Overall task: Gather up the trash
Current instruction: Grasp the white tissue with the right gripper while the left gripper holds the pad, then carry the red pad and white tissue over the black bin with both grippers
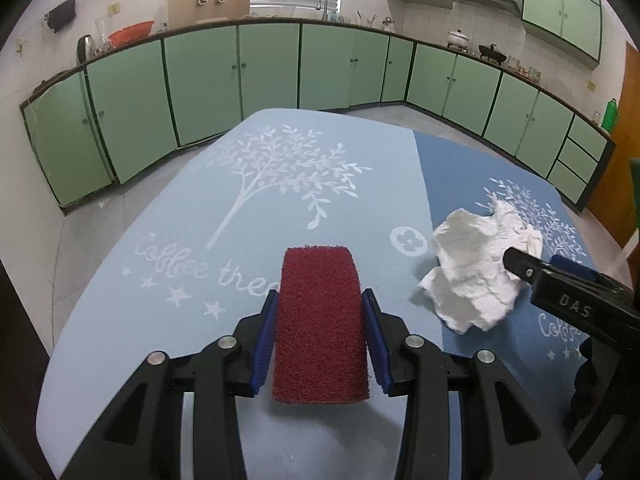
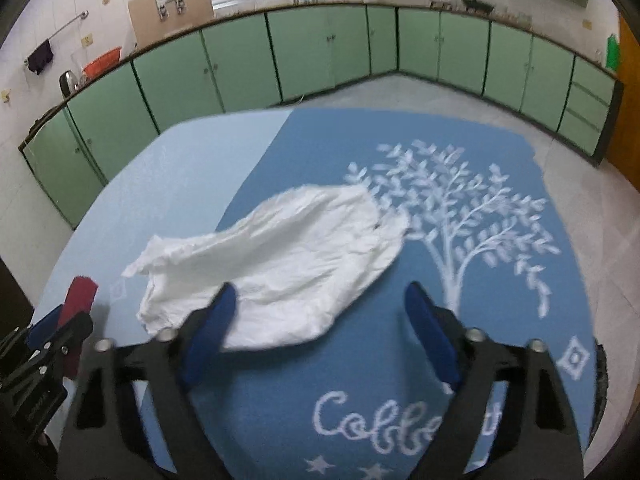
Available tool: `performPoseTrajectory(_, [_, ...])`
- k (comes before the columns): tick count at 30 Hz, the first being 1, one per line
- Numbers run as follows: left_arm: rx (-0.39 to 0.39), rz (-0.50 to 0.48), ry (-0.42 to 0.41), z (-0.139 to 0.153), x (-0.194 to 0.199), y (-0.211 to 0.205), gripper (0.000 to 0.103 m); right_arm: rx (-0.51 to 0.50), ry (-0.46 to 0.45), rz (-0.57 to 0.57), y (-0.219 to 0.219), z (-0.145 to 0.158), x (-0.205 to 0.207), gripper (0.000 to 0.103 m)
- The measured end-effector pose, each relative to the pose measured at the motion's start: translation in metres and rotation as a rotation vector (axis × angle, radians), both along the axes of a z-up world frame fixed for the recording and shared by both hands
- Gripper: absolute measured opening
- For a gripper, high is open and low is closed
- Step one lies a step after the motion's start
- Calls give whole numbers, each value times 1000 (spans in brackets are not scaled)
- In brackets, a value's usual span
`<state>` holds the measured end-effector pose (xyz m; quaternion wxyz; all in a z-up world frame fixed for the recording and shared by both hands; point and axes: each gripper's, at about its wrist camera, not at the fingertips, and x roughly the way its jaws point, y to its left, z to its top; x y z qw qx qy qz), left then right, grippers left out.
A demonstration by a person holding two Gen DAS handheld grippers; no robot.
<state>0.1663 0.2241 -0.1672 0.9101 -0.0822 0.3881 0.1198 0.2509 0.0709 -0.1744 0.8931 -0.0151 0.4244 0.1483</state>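
Right gripper hangs released over the crumpled tissue, pads clear; left gripper grasps the red sponge.

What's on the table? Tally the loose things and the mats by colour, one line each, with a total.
White: 1, crumpled tissue
Dark red: 1, scouring pad
Light blue: 1, mat
Darker blue: 1, mat
Total: 4
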Motion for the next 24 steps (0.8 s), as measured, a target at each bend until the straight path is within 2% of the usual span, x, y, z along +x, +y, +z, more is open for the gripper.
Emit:
performPoseTrajectory(3, [-5, -2, 8, -2, 3, 2, 41, -2, 31, 26, 5, -4, 2, 63])
performPoseTrajectory(6, [-8, -2, 9, -4, 5, 2, 41, -1, 38, 56, 11, -4, 0, 43])
performPoseTrajectory(8, [-5, -2, 7, -3, 4, 1, 41, 24, 47, 90, 13, -3, -1, 10])
performPoseTrajectory(14, [-1, -13, -5, 2, 0, -3, 41, 45, 26, 116, 9, 6, -15, 6])
performPoseTrajectory(24, [8, -79, -57, 26, -7, -33, 41, 64, -75, 60, -36, 52, -47, 6])
